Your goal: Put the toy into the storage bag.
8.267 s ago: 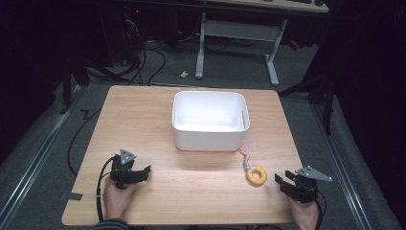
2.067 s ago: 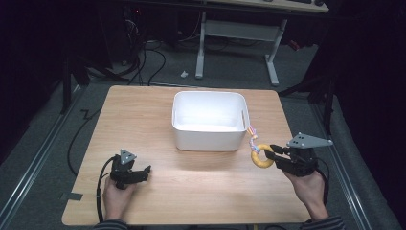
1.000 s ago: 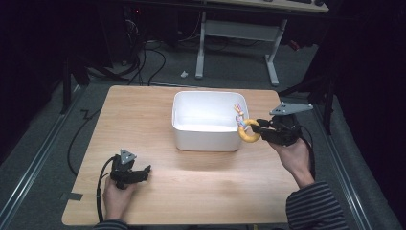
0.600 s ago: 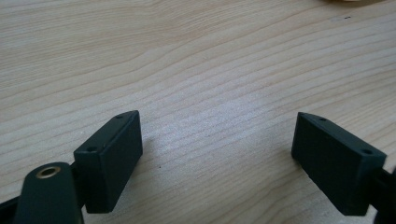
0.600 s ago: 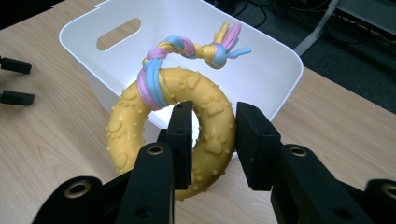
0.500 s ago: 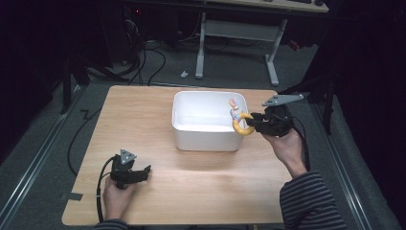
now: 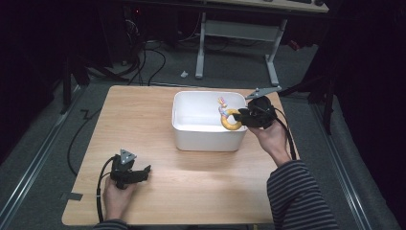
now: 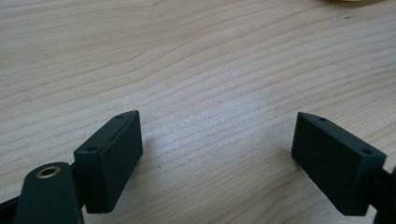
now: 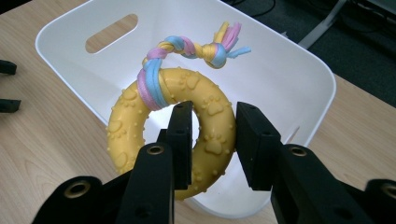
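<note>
A yellow rubber ring toy (image 7: 231, 120) (image 9: 205, 126) with a pink, blue and yellow braided rope tail hangs over the right part of the white tub (image 7: 201, 136) (image 9: 299, 60). My right gripper (image 7: 243, 116) (image 9: 212, 140) is shut on the ring's rim, one jaw through its hole and one outside. The rope tail points up and away over the tub's inside. My left gripper (image 7: 136, 173) (image 8: 217, 154) rests on the wooden table (image 7: 143, 120) near its front left, jaws wide open with bare wood between them.
The tub sits at the table's middle back, with handle slots in its walls. A cable (image 7: 76, 139) hangs off the table's left edge. A desk frame (image 7: 234, 33) and dark floor lie beyond the far edge.
My right gripper has carried the ring toy left, from beside the tub's right wall to above its inside. The left gripper has stayed put.
</note>
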`<state>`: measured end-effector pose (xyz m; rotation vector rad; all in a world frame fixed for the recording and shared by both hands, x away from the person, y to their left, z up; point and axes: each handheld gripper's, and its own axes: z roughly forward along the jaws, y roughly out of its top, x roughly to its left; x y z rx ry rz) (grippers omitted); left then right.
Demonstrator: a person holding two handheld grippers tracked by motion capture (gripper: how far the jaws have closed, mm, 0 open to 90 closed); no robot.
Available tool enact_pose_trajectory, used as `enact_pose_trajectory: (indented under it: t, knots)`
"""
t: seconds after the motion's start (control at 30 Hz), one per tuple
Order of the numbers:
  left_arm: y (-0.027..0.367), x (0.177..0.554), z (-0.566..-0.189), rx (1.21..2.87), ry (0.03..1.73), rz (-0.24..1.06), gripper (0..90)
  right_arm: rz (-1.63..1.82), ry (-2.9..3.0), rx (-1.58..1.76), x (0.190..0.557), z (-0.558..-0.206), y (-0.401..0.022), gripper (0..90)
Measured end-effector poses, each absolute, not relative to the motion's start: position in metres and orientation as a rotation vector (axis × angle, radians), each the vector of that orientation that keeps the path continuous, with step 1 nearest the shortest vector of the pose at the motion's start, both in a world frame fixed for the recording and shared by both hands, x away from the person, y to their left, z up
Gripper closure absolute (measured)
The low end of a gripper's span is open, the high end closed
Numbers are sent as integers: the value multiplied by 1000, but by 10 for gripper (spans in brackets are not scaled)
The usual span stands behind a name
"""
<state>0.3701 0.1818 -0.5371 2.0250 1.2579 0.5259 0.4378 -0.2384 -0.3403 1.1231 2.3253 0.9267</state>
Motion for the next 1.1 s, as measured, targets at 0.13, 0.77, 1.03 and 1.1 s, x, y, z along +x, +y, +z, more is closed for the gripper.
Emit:
enact_pose_trajectory:
  t: [0.13,0.77,1.03,1.1]
  knots:
    - [182,370,-537,2025,1258,526,167,916,2336,1141,444,-345,-233,686]
    - [182,370,-537,2025,1259,527,168,870,2398,1207,476,-377,-205,685]
    - [182,370,-537,2024,1259,527,167,809,2430,1211,479,-383,-199,685]
    - [182,370,-537,2024,1259,527,168,801,2436,1219,480,-384,-198,684]
